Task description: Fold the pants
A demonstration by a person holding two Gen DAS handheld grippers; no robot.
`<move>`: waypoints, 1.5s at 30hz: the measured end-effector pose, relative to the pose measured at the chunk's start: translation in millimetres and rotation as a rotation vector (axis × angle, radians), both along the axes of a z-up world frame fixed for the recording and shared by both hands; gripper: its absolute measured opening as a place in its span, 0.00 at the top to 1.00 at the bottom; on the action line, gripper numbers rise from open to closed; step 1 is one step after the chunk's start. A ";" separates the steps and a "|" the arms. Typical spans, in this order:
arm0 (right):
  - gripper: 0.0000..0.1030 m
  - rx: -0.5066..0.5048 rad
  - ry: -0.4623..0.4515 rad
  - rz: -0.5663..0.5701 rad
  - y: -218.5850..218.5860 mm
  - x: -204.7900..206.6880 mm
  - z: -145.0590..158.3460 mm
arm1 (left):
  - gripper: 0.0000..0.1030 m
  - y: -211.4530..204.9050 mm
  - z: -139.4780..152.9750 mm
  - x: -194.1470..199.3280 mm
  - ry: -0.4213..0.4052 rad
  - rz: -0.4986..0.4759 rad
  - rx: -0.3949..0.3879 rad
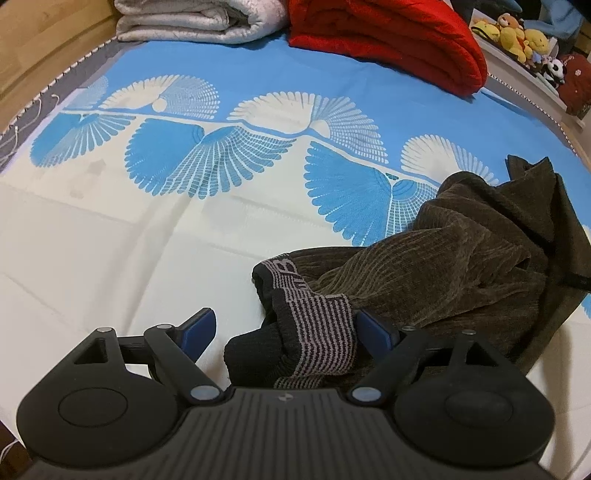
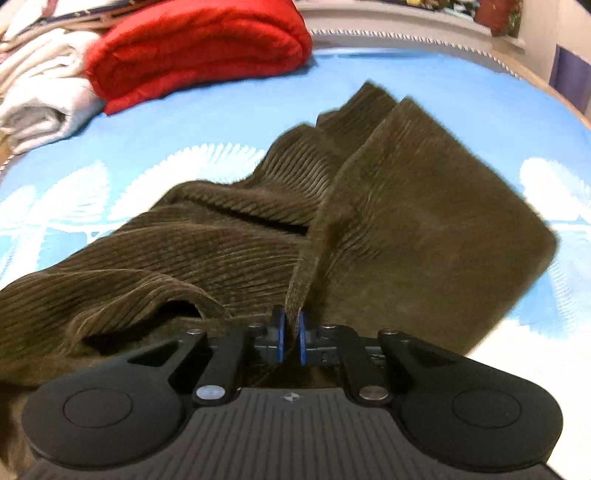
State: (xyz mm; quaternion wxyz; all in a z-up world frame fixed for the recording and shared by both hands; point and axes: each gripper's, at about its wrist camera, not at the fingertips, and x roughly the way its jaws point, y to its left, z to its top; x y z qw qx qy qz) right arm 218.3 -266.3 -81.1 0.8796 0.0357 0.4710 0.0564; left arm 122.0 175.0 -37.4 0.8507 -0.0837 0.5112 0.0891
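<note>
Dark olive corduroy pants (image 1: 461,258) lie crumpled on the blue-and-white bedsheet (image 1: 147,240). Their striped black-and-grey waistband (image 1: 314,332) sits bunched between the fingers of my left gripper (image 1: 291,328), which is open; the blue pads do not press on it. In the right wrist view the pants (image 2: 406,221) spread ahead, with one leg folded over. My right gripper (image 2: 291,325) is shut on a raised ridge of the corduroy cloth pinched between its blue pads.
A folded red blanket (image 1: 388,37) and a folded grey-white blanket (image 1: 195,18) lie at the far side of the bed. Stuffed toys (image 1: 517,33) sit on a shelf at the far right. A wooden bed frame (image 1: 37,37) borders the left.
</note>
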 end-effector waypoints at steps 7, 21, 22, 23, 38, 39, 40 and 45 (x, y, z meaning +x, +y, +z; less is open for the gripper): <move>0.94 0.025 0.029 0.188 -69.2 -77.9 32.0 | 0.15 -8.7 1.9 -16.5 0.002 -0.023 0.013; 0.82 0.105 0.143 0.342 -134.9 -143.2 32.1 | 0.11 -2.5 -16.1 -20.1 0.104 -0.073 -0.164; 0.69 0.134 0.103 0.309 -135.4 -135.1 38.3 | 0.10 -4.8 -18.5 -19.3 0.113 -0.089 -0.161; 0.53 0.145 0.058 0.270 -134.5 -125.7 43.6 | 0.10 -7.1 -21.6 -18.0 0.125 -0.099 -0.149; 0.45 -0.380 0.067 0.234 -11.2 -32.6 -41.7 | 0.08 -24.4 -42.2 12.4 0.182 -0.086 -0.069; 0.48 -0.416 0.075 0.227 -12.1 -30.1 -46.8 | 0.08 -26.3 -42.8 14.0 0.182 -0.090 -0.060; 0.57 -0.423 0.075 0.213 -15.8 -29.4 -47.6 | 0.08 -28.4 -43.3 15.7 0.182 -0.094 -0.048; 0.87 -0.338 0.053 0.085 -59.1 -32.6 -26.6 | 0.24 -39.2 -41.6 18.8 0.151 -0.153 0.028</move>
